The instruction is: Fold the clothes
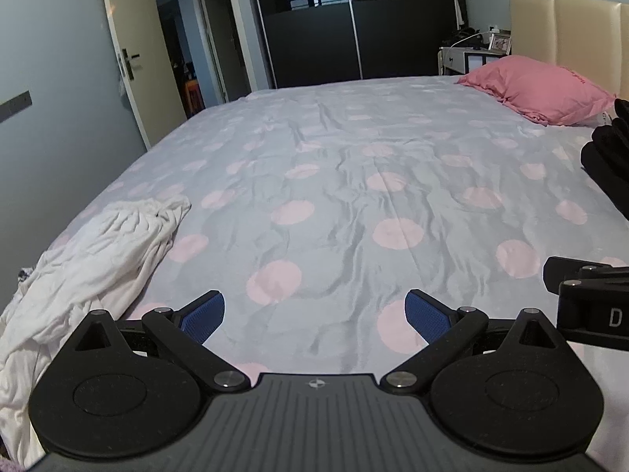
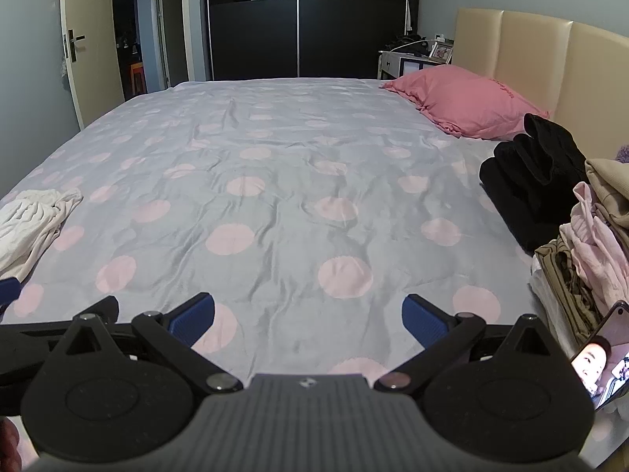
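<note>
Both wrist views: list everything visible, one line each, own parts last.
bed sheet: one, grey with pink dots, covers the bed
white garment: one, crumpled, left edge
pillow: one, pink, by the headboard
headboard: one, cream
black clothes: one pile, right side
mixed clothes pile: pink, beige, olive, right edge
phone: one, screen lit, lower right
wardrobe: dark, far wall
left hand-held gripper: open, empty
right hand-held gripper: open, empty

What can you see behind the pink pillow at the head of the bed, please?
Behind the pink pillow stands the cream padded headboard; past its far end a bedside cabinet carries a picture frame and dark clutter. The headboard's base is hidden by the pillow.
</note>
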`<state>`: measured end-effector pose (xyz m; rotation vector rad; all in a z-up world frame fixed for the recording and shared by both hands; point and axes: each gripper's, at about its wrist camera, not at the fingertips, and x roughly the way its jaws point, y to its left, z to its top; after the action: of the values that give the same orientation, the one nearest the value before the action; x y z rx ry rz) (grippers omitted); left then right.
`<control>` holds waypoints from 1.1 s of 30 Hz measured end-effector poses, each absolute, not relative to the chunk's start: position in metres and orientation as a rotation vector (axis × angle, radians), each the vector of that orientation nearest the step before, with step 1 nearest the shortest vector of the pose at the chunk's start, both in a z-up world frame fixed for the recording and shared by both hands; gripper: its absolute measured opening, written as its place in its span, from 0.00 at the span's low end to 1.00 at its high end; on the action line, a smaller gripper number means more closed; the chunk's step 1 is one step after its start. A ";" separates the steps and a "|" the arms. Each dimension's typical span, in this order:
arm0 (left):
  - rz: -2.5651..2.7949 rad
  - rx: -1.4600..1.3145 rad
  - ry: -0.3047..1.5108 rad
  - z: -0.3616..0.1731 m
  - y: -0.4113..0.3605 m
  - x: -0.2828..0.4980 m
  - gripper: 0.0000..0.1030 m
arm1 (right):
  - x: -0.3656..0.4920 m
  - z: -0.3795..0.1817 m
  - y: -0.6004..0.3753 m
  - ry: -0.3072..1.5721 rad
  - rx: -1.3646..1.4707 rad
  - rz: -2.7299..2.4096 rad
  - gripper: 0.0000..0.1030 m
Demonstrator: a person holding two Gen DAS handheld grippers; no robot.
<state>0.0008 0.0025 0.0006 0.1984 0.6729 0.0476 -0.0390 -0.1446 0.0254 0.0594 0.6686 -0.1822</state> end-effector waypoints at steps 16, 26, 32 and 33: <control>0.048 0.181 0.676 0.001 -0.001 0.000 0.97 | -0.042 0.030 -0.147 0.658 0.069 -0.179 0.99; 0.046 0.160 0.695 0.002 0.004 0.002 0.97 | -0.042 0.027 -0.143 0.652 0.051 -0.174 0.99; 0.042 0.151 0.701 0.002 0.006 0.002 0.97 | -0.043 0.027 -0.139 0.643 0.035 -0.177 0.99; 0.044 0.149 0.701 0.002 0.006 0.002 0.97 | -0.043 0.027 -0.139 0.643 0.033 -0.177 0.99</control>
<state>0.0024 0.0062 0.0023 0.1493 0.7013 0.0435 -0.0425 -0.1386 0.0268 0.0333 0.6429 -0.1774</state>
